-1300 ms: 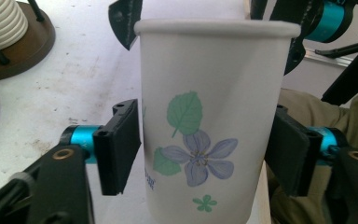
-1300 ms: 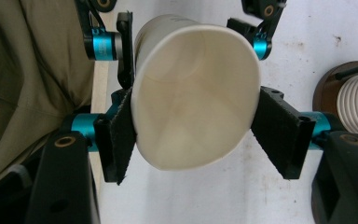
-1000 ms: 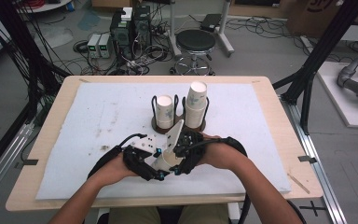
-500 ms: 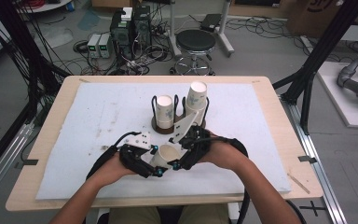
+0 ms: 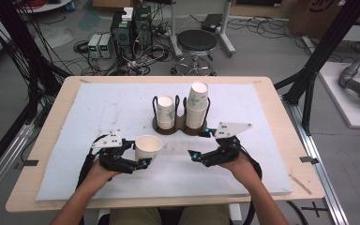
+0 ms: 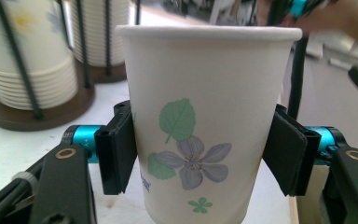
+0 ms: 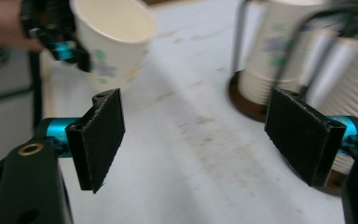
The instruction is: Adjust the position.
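Left claw (image 5: pixel 143 163) is clamped on the white flower-printed paper cup (image 5: pixel 148 147), upright at the near left of the white foam surface (image 5: pixel 75 122). Set it down gently without crushing. Right claw (image 5: pixel 198 145) gapes wide and empty beside the brown wire cup holder (image 5: pixel 178 125).

**Black grippers, blue fittings, grey plates**

The left gripper (image 5: pixel 138 159) and the right gripper (image 5: pixel 198 144) are built alike: black angular frames, each topped by a grey three-cornered plate dotted with small dark marks. Their jaws end in flat, matte black rectangular pads (image 7: pixel 103 133) mounted on bright anodised blue cylindrical fittings. Brass-coloured round rivets sit in the black arms just below the pads. Small blue-green lights glow near the jaw tips. Thick black cables loop back from both grippers along the forearms, which are bare, with no sleeves showing.
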`<state>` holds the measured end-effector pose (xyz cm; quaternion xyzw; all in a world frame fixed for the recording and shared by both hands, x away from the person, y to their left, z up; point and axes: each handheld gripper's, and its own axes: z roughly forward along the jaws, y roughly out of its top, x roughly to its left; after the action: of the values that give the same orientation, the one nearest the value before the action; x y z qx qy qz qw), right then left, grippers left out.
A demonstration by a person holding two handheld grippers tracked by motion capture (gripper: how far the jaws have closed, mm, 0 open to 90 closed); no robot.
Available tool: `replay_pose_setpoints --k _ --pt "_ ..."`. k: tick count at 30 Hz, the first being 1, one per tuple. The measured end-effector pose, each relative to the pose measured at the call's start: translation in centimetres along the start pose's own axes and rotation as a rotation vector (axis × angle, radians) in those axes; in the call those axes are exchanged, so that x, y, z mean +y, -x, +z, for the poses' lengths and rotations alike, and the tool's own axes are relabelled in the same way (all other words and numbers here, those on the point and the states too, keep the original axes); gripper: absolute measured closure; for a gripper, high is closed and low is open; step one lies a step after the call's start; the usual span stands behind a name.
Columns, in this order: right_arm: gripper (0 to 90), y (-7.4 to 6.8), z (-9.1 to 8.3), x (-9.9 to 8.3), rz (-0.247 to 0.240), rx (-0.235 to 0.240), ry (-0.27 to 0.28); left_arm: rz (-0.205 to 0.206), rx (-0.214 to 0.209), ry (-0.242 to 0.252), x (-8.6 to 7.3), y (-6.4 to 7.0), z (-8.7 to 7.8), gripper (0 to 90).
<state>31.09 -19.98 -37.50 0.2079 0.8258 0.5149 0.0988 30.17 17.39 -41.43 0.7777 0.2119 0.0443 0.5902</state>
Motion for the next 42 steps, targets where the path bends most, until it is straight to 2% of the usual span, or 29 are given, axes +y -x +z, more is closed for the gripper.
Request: replay_pose_setpoints --k 2,3,4,5,6,9,11,16,17,19,24,26,28,33,42 --pt "20.2 0.3 -0.8 -1.5 0.067 -0.056 0.085 -0.005 0.006 0.02 0.1 -0.2 -0.3 33.3" --pt "19.9 0.5 -1.1 -2.2 0.092 -0.09 0.126 -0.019 0.023 0.067 0.1 -0.4 -0.9 33.4" --pt "19.9 0.5 -1.1 -2.2 0.092 -0.09 0.126 -0.019 0.023 0.067 0.1 -0.4 -0.9 33.3" --pt "19.9 0.8 -1.8 -3.3 0.141 -0.164 0.162 -0.018 0.037 0.104 0.1 -0.7 -1.3 33.3" --pt "19.9 0.9 -2.1 -3.8 0.16 -0.198 0.168 -0.017 0.044 0.118 0.1 -0.8 -1.5 33.3" --pt "19.2 1.4 -3.0 -4.7 0.197 -0.274 0.203 -0.01 0.061 0.147 0.1 -1.0 -1.9 33.3" --pt "18.2 1.5 -3.5 -5.0 0.188 -0.309 0.23 0.003 0.074 0.167 0.0 -1.1 -2.1 33.3" --pt "17.4 1.6 -4.0 -6.2 0.21 -0.335 0.23 0.02 0.092 0.188 -0.2 -1.1 -2.7 34.4" --pt "17.4 1.6 -4.0 -6.9 0.21 -0.349 0.209 0.028 0.099 0.205 -0.4 -1.1 -2.9 34.4" --pt "17.4 1.5 -4.0 -7.2 0.213 -0.35 0.19 0.035 0.114 0.219 -0.5 -1.2 -3.2 34.3" --pt "17.4 1.3 -4.0 -6.8 0.169 -0.361 0.202 0.033 0.141 0.227 -1.0 -1.2 -3.7 34.2" --pt "17.4 1.3 -4.0 -6.8 0.171 -0.363 0.203 0.037 0.155 0.239 -1.2 -1.2 -4.0 34.2" --pt "17.4 1.4 -4.0 -6.7 0.165 -0.365 0.202 0.059 0.183 0.25 -1.3 -1.2 -4.4 34.1" --pt "17.4 1.5 -4.3 -6.8 0.155 -0.373 0.208 0.076 0.204 0.271 -1.6 -1.4 -5.0 34.0" --pt "17.4 1.5 -4.5 -6.7 0.163 -0.38 0.214 0.057 0.225 0.3 -1.8 -1.9 -5.6 33.8"
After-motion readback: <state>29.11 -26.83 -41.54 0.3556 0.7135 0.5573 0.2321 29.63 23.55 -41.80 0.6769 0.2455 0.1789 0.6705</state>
